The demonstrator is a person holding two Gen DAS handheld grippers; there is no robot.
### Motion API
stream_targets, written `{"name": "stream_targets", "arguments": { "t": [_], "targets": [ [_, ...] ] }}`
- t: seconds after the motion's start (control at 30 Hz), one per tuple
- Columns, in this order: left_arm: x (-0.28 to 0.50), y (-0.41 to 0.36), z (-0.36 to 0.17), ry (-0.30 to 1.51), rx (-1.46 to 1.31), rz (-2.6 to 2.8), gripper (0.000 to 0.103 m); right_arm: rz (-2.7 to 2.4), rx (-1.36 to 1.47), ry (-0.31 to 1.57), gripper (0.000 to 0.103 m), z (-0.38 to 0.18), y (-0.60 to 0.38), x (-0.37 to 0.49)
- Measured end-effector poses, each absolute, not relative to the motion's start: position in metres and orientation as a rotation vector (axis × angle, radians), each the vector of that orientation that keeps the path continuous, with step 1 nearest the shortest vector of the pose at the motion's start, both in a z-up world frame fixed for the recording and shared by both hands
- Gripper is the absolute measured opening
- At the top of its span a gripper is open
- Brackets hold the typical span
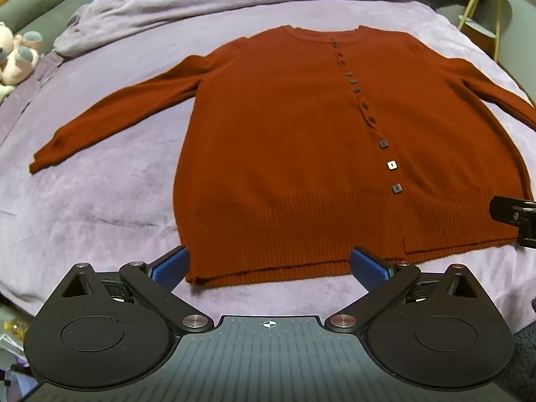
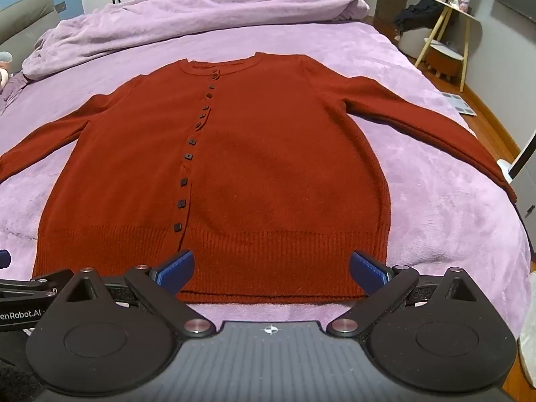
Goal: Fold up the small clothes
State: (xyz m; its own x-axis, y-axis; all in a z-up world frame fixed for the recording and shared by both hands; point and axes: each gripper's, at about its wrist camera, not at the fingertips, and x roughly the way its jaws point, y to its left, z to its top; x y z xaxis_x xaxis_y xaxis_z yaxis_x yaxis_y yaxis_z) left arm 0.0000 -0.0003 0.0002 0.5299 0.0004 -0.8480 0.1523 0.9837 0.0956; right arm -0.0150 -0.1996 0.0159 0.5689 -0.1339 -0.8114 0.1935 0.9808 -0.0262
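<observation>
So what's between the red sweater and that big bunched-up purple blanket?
Nothing but bare purple bed cover. The right wrist view shows it plainly between the red sweater and the bunched-up blanket.

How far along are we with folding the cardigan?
Done: the red cardigan lies flat and buttoned on the purple bedspread, sleeves spread. In hand: nothing; the left gripper and right gripper are open above the hem. Left: every fold.

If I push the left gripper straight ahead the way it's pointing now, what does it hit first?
Most likely the cardigan: the left gripper is open and angled down at its ribbed hem near the left corner, with nothing between. Depth is unclear, so it might touch the purple blanket just short of the hem.
</observation>
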Motion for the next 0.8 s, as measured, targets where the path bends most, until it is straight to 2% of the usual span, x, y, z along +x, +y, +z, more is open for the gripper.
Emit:
{"name": "stream_targets", "arguments": {
  "t": [0.8],
  "targets": [
    [0.0006,0.0012,-0.0059,1.026,0.165,-0.087,0.103,-0.191,0.071,0.945,0.099,0.015,-0.2001,-0.0154]
  ]
}}
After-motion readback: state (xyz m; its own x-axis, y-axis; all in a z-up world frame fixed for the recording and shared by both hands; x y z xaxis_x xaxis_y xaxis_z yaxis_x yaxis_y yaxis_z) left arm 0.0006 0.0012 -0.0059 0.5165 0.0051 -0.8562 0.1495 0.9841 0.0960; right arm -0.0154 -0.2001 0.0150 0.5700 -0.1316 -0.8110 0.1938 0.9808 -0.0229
